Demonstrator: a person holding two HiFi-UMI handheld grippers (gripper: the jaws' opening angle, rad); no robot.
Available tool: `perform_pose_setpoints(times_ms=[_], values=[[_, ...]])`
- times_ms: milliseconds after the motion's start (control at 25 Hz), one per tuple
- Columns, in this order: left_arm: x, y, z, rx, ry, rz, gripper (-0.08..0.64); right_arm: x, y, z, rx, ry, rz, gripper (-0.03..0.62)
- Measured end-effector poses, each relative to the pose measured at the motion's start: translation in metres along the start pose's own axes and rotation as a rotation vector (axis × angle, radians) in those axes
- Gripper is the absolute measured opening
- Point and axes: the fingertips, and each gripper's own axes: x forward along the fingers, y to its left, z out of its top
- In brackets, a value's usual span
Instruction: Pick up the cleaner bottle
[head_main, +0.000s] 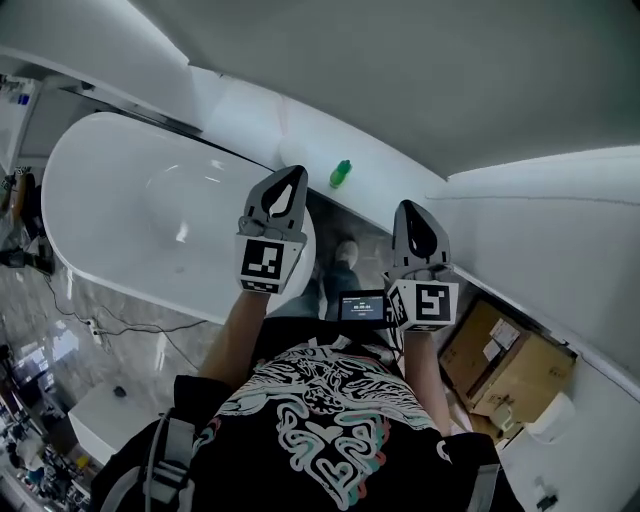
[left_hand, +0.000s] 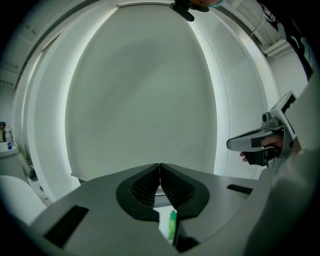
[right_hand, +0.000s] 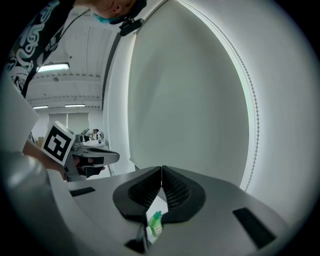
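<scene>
White bathroom walls frame the seemingly empty bathtub, past which the left gripper and right gripper, both pressed together on nothing, point toward the green cleaner bottle standing on the white ledge just beyond them, probably lining up for a pick.

Black shirt printed with white, teal and red swirls; grey straps over both shoulders. Grey too the left gripper and right gripper, with black-and-white marker cubes.
</scene>
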Motion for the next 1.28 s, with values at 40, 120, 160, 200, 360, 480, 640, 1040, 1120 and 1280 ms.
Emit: perform_pose_setpoints(times_ms=[40,120,160,200,360,480,640,1040,1120,1280], values=[[0.002,0.000,-0.006,-0.002,-0.001,0.002,0.017,0.002,-0.001,-0.006,-0.007,0.005,0.002,0.028],[0.005,0.000,-0.017,0.004,0.009,0.000,0.017,0.008,0.000,-0.017,-0.033,0.013,0.006,0.028],[0.007,0.001,-0.024,0.009,0.022,-0.004,0.017,0.012,0.003,-0.021,-0.043,0.018,0.009,0.028],[0.009,0.002,-0.030,0.009,0.031,-0.009,0.017,0.018,0.005,-0.025,-0.049,0.023,0.011,0.028],[0.019,0.004,-0.052,-0.003,0.060,-0.015,0.017,0.035,0.007,-0.042,-0.052,0.046,0.022,0.028],[0.018,-0.008,-0.068,0.008,0.106,-0.023,0.017,0.029,0.001,-0.055,-0.036,0.075,0.013,0.028],[0.033,-0.006,-0.100,0.014,0.120,-0.023,0.017,0.045,-0.009,-0.086,-0.035,0.086,0.011,0.028],[0.059,0.021,-0.152,0.006,0.141,0.011,0.017,0.084,-0.008,-0.136,-0.040,0.124,0.031,0.028],[0.061,0.015,-0.164,0.000,0.143,0.008,0.017,0.084,-0.011,-0.148,-0.043,0.124,0.027,0.028],[0.061,0.007,-0.186,-0.013,0.160,0.007,0.017,0.085,-0.012,-0.162,-0.061,0.128,0.033,0.028]])
